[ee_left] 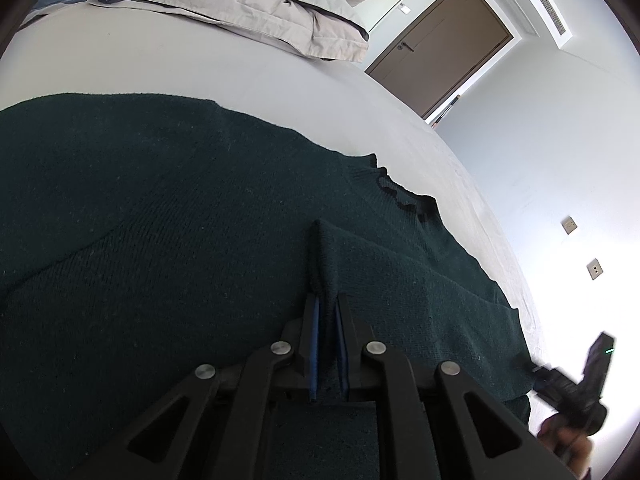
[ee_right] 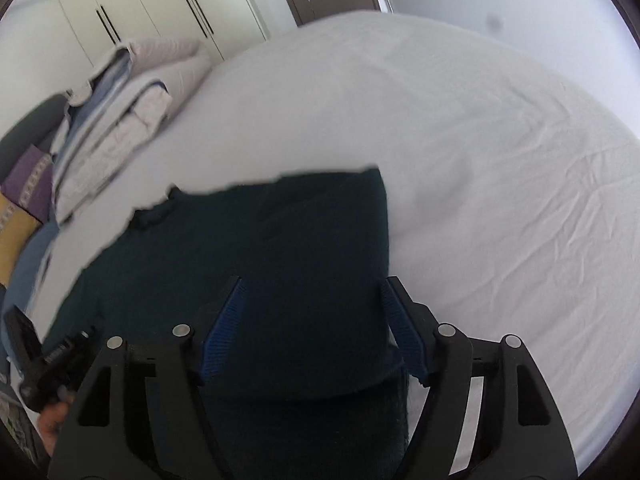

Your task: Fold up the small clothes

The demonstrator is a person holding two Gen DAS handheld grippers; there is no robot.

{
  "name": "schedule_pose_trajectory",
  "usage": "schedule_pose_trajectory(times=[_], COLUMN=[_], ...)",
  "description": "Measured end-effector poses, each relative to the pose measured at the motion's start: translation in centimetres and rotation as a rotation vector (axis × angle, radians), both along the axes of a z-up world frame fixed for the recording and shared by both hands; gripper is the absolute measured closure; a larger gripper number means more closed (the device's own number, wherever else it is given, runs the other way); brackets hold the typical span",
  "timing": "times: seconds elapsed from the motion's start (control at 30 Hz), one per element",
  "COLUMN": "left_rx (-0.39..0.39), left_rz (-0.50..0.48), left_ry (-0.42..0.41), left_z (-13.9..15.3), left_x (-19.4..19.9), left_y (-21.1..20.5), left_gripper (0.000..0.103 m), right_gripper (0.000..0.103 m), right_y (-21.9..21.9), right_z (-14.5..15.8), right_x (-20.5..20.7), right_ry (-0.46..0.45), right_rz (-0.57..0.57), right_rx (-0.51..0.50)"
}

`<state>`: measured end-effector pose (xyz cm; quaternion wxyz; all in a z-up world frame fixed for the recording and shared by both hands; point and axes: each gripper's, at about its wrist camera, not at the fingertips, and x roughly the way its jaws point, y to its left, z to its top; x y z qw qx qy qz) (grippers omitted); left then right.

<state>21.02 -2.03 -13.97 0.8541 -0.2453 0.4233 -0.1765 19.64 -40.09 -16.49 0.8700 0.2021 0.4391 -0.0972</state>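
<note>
A dark green knit sweater lies spread on a white bed. My left gripper is shut on a raised fold of the sweater, pinched between its blue pads. In the right wrist view the same sweater lies on the bed sheet, its collar at the left. My right gripper is open wide, hovering just over the sweater's near right part, holding nothing. The right gripper also shows in the left wrist view at the lower right, blurred.
Folded grey and blue bedding is stacked at the head of the bed; it also shows in the right wrist view. A brown door and white wall stand beyond. White wardrobes line the far wall.
</note>
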Motion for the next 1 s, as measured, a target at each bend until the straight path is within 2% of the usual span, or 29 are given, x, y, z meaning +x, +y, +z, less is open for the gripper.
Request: schedule_pose_trajectory(times=[0.03, 0.1, 0.17, 0.23, 0.3, 0.37, 0.47, 0.53, 0.63, 0.73, 0.83, 1.0], left_rx=[-0.001, -0.026, -0.058, -0.058, -0.099, -0.157, -0.272, -0.339, -0.458, -0.525, -0.59, -0.682], left_rz=[-0.001, -0.007, -0.028, -0.003, 0.048, 0.09, 0.207, 0.314, 0.5, 0.653, 0.761, 0.854], left_ry=[0.001, 0.015, 0.039, 0.003, -0.052, -0.064, -0.026, -0.005, 0.014, 0.031, 0.06, 0.088], left_z=[0.0, 0.2, 0.9, 2.9, 4.9, 6.1, 6.2, 5.6, 4.3, 2.9, 1.3, -1.1], left_x=[0.1, 0.3, 0.5, -0.7, -2.3, -3.8, -6.0, -7.9, -11.2, -14.3, -16.5, -17.2], left_y=[-0.1, 0.1, 0.7, 2.1, 4.6, 8.0, 15.2, 20.7, 28.4, 34.5, 37.6, 39.1], left_gripper=[0.09, 0.09, 0.081, 0.044, 0.031, 0.031, 0.033, 0.041, 0.042, 0.042, 0.041, 0.042], right_gripper=[0.035, 0.035, 0.036, 0.036, 0.035, 0.035, 0.035, 0.035, 0.035, 0.035, 0.035, 0.035], right_y=[0.0, -0.1, -0.3, 0.4, 2.3, 4.0, 6.6, 8.4, 12.0, 14.9, 16.9, 19.6], right_z=[-0.3, 0.6, 2.6, 5.5, 7.8, 9.1, 10.2, 10.2, 9.8, 9.1, 8.3, 7.5], right_x=[-0.3, -0.7, -1.8, -3.8, -5.4, -6.7, -8.4, -9.2, -10.9, -12.3, -12.6, -13.0], right_ry=[-0.041, -0.05, -0.099, -0.196, -0.241, -0.265, -0.28, -0.274, -0.259, -0.242, -0.224, -0.2], right_rz=[0.006, -0.011, -0.05, -0.055, -0.031, 0.01, 0.081, 0.123, 0.174, 0.205, 0.224, 0.242], right_rx=[-0.013, -0.011, 0.023, 0.027, 0.0, 0.009, 0.037, 0.068, 0.096, 0.119, 0.146, 0.158])
